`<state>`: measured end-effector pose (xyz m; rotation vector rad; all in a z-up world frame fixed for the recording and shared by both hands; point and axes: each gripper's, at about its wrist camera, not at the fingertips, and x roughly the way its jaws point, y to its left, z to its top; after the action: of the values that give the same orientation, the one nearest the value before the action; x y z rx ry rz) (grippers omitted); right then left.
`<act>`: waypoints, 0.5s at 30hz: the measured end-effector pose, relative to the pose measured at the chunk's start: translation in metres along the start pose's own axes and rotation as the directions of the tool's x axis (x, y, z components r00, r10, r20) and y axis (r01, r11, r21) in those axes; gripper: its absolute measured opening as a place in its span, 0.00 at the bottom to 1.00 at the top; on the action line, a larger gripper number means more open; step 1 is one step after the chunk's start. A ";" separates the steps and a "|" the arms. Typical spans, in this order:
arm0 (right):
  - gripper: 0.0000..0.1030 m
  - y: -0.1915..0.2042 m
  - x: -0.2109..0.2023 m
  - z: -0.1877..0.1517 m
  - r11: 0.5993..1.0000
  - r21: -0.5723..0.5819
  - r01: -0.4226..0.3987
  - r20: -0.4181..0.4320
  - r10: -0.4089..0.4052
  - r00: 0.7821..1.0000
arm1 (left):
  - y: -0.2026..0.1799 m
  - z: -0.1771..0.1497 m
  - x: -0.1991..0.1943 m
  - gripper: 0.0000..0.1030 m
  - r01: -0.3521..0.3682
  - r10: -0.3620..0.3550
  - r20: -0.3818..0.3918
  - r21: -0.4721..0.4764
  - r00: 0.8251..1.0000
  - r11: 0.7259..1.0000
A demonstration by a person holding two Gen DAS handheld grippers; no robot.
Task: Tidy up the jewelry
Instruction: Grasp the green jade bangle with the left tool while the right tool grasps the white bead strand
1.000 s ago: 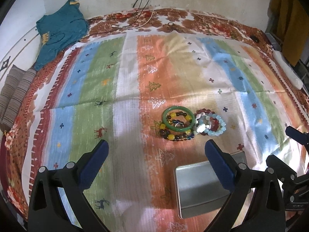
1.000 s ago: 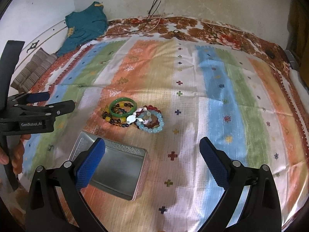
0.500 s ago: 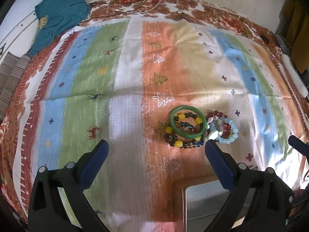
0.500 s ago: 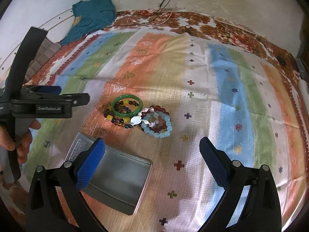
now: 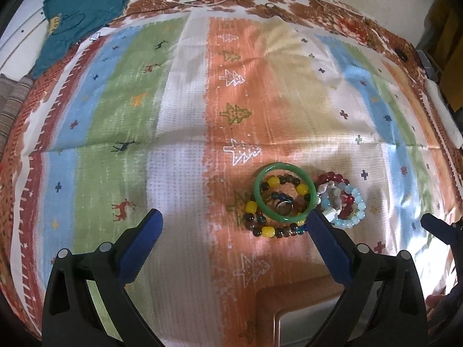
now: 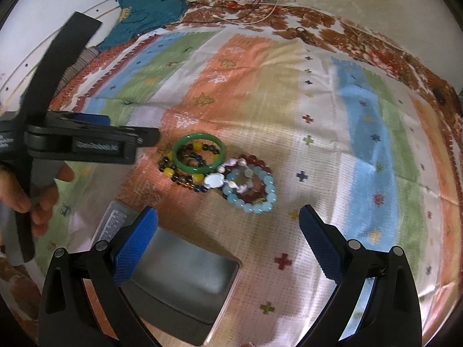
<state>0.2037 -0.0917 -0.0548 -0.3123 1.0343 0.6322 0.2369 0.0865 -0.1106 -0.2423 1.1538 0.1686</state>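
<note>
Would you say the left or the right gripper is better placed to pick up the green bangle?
Left. The left gripper is open beside the green bangle; the right gripper sits nearer the blue beads.

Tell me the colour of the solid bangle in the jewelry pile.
Green; the bangle shows best in the left wrist view.

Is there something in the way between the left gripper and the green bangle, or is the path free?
Nothing visible blocks it. The left gripper is open above bare cloth, and the green bangle lies just ahead toward its right finger, resting on a beaded bracelet.
</note>
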 end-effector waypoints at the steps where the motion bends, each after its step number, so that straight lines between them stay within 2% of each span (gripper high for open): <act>1: 0.96 0.001 0.002 0.002 1.000 -0.004 -0.004 -0.005 0.004 1.000 | 0.000 0.001 0.003 0.94 0.001 -0.001 -0.005 0.003 1.000 1.000; 8: 0.96 0.011 0.019 0.008 0.998 -0.059 0.014 -0.023 -0.015 1.000 | -0.003 0.009 0.021 0.91 -0.010 0.011 -0.035 0.025 0.999 1.000; 15: 0.96 0.007 0.036 0.013 0.997 -0.063 0.037 -0.047 -0.040 0.998 | -0.012 0.016 0.034 0.88 -0.015 0.018 -0.050 0.073 0.999 0.997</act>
<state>0.2209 -0.0675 -0.0792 -0.4030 1.0535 0.6256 0.2676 0.0800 -0.1349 -0.1741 1.2105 0.1356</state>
